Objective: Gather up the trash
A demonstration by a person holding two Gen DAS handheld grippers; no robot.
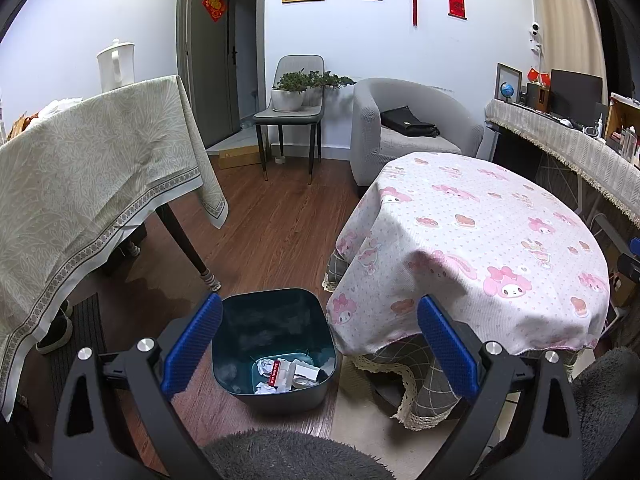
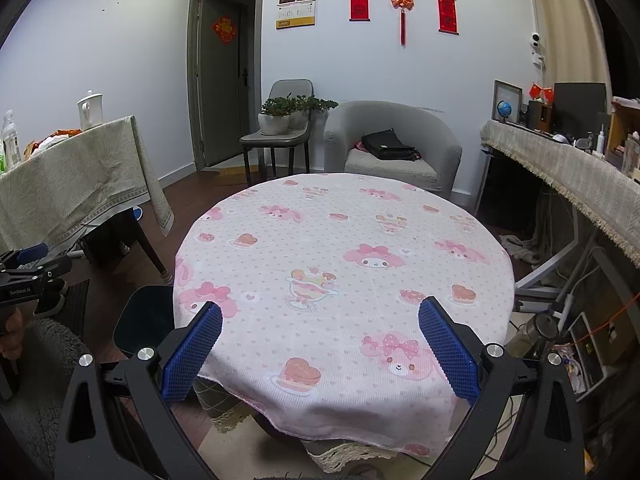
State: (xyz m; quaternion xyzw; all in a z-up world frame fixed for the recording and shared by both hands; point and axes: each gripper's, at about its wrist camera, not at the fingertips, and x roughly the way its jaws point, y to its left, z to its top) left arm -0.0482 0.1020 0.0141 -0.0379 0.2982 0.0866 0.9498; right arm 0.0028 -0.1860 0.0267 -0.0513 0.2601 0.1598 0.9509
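Dark teal bin (image 1: 276, 344), crumpled paper (image 1: 266, 389) inside

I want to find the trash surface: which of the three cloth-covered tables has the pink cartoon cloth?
The round table in the middle, nearest both grippers. The left table wears a pale green cloth, the right one a beige fringed cloth.

Showing on the left gripper (image 1: 320, 308) and the right gripper (image 2: 320, 312) alike two black angular arms with triangular cut-outs, each carrying a pair of round silver screws (image 1: 146, 345) and ending in a blue, finely dimpled pad (image 1: 192, 352). Appearing again from the side, left of the round table (image 2: 340, 240), as a black body with a blue tip and small white lettering (image 2: 20, 291), too small to be reading surely. Wearing grey, shaggy fleece (image 2: 44, 344), lying just left of that table's near edge.
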